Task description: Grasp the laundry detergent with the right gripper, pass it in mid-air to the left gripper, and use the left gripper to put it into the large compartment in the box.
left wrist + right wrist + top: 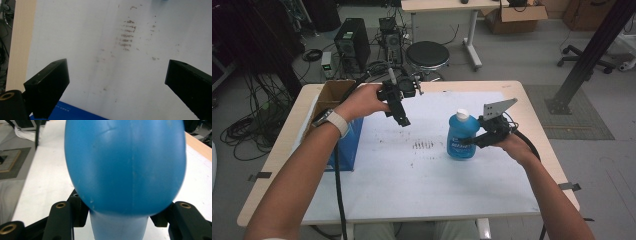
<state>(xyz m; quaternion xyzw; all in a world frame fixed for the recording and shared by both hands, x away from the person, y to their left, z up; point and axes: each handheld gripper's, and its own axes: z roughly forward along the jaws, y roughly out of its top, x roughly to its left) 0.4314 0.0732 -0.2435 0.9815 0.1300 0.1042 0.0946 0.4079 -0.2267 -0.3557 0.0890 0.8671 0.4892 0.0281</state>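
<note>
Setting: a lab floor strewn with cables and computer towers, a round black stool (427,55) beyond the far edge, and a pale wood-edged desk (532,107) covered by a white sheet smudged with dark marks (422,145) near its middle.

Item 1: translucent blue plastic bottle with a white screw cap (462,136). Stands upright on the white sheet, right of centre, just right of the smudges. In the right gripper view its rounded blue body bulges above the jaws and narrows between them.

Item 2: right hand-held gripper (476,139). Comes in from the right; its jaws are clamped on the bottle's lower body, one on each side. Grey three-cornered plate on top, cable trailing off right.

Item 3: left hand-held gripper (403,120). Held above the far left of the sheet, well apart from the bottle, jaws spread wide with nothing between them; its own view looks down on bare sheet and smudges.

Item 4: open brown cardboard box with a blue side (343,131), at the desk's left edge, near the left forearm.

Risks, as judged:
- The bottle's wall is smooth and curved; a grip this low could let it tip or slide out when lifted.
- Squeezing harder could dent the soft plastic.
- If the cap is loose, tilting could spill liquid.
- The left cable could snag the box.
</note>
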